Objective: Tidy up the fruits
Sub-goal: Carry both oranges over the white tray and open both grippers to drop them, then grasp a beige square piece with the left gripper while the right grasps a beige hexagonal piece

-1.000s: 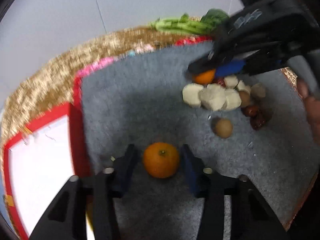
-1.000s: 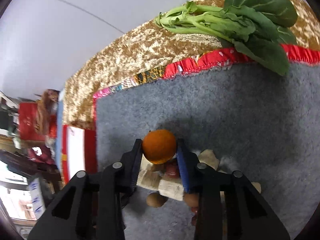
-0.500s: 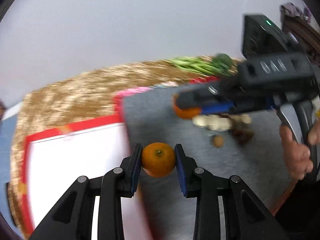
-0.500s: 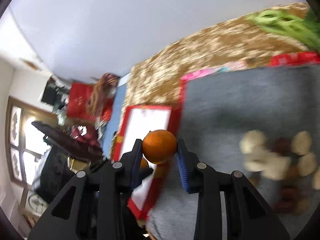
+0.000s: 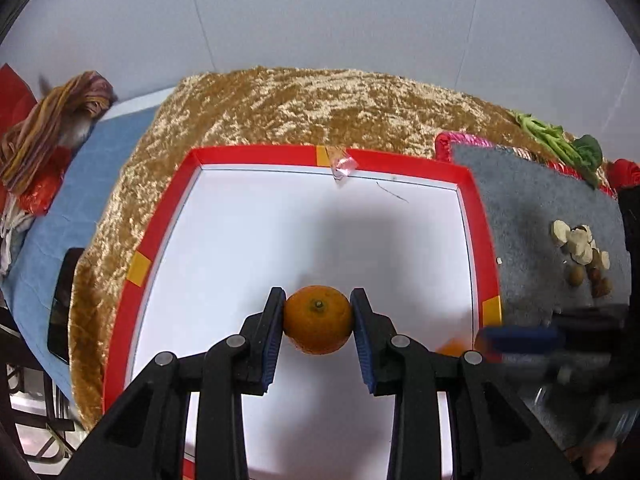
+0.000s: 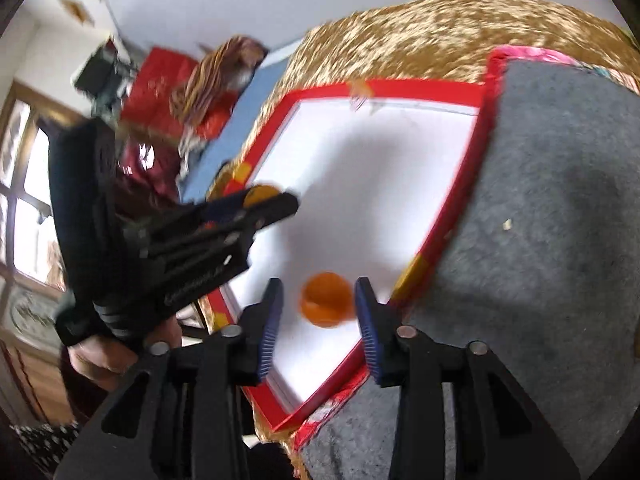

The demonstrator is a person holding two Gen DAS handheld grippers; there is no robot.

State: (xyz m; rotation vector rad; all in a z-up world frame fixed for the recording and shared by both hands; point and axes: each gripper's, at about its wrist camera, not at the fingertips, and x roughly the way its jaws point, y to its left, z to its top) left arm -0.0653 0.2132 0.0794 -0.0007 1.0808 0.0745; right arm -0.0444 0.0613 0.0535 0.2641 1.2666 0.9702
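Currently, left wrist view: an orange [image 5: 317, 319] is clamped between the blue pads of the left gripper [image 5: 318, 320], stem end facing the camera, held over the white floor of a red-rimmed tray [image 5: 479, 236]. The tray is set on a gold crushed-velvet cloth [image 5: 304, 108], with a grey mat [image 5: 532, 216] just beside its right rim. On the mat, a small heap of pale slices and brown nuts [image 5: 582, 252] is seen well apart from the tray; leafy greens [image 5: 560, 144] are laid at the mat's far edge. The right gripper [image 5: 520, 340] is seen blurred at the right rim of the tray, an orange smear beside its tip. Right wrist view: motion blur throughout. The right gripper [image 6: 318, 304] is spread wider than a second orange [image 6: 327, 299], which is seen between the pads, apart from the left pad and close to the right one; contact with the right pad cannot be told, nor whether the fruit is resting on the tray [image 6: 460, 208] floor. That orange is located near the tray's right rim, next to the mat [image 6: 552, 240]. The left gripper [image 6: 256, 204] is seen from the side at left, fruit partly visible in its grip, a hand [image 6: 120, 348] below it.
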